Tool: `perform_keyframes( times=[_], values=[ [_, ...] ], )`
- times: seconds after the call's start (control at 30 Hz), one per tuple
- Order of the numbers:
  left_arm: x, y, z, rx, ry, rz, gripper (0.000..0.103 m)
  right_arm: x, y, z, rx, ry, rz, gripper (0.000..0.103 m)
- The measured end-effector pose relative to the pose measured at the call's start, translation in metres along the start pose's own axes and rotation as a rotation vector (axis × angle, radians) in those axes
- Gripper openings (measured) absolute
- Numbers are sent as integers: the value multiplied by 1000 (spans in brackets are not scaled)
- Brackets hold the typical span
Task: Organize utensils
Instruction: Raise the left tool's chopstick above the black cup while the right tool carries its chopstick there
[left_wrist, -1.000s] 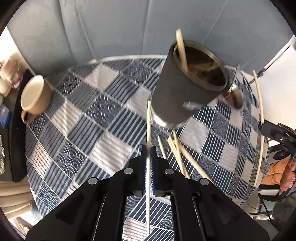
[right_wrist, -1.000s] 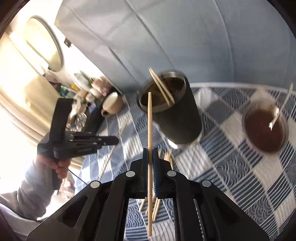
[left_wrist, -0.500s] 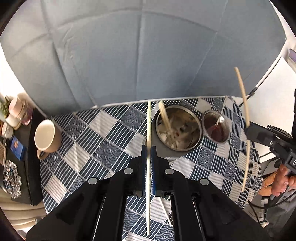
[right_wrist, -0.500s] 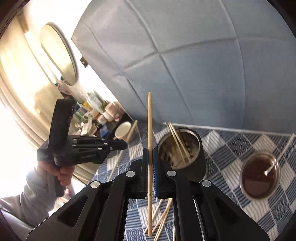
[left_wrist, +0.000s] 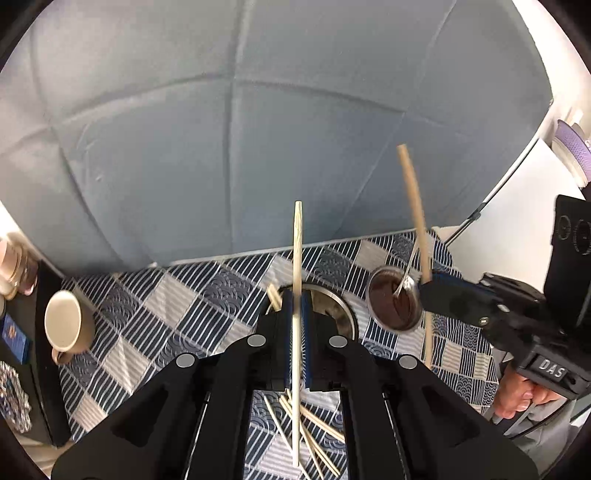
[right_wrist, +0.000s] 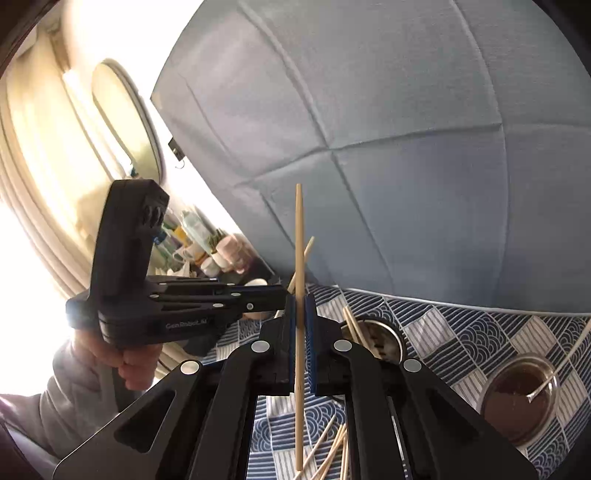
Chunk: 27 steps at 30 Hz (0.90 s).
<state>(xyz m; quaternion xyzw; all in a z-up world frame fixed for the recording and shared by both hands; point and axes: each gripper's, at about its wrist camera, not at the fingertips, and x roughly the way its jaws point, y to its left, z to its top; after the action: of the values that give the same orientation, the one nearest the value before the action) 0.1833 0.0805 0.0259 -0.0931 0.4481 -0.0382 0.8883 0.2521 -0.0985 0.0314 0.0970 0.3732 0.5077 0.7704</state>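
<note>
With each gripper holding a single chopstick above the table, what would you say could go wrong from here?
1. Each chopstick is pinched at one spot between shut jaws, so it may pivot or slip.
2. The holder already has chopsticks leaning in it; a new one could catch on them.
3. The bowl of dark liquid with its spoon sits right beside the holder, and the two grippers are close together, so a knock seems possible.

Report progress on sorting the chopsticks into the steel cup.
Done: a couple of chopsticks already stand in the steel cup. In hand: the left gripper and right gripper are each shut on one chopstick, above the table. Left: both held sticks, plus the loose pile on the checked cloth.
</note>
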Motion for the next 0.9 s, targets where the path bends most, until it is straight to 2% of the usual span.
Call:
perform_keyframes(
  times=[0.1,0.33,0.53,0.67,0.73,0.9],
  values=[
    [4,0,6,8,-43,-4,5,7,-10,2,12,-7,-10,5],
    [14,9,12,-21,-180,-73,5,31,-36,4,51,-57,-1,5],
    [27,14,17,-18,-231,-91,5,52,-53,6,88,-71,36,5],
    [31,17,16,-9,-296,-100,5,62,-63,6,98,-80,33,5],
    [34,16,14,10,-324,-125,5,67,-69,4,113,-84,31,5],
    [43,7,1,83,-345,-89,5,77,-82,-8,137,-68,27,5]
  ],
)
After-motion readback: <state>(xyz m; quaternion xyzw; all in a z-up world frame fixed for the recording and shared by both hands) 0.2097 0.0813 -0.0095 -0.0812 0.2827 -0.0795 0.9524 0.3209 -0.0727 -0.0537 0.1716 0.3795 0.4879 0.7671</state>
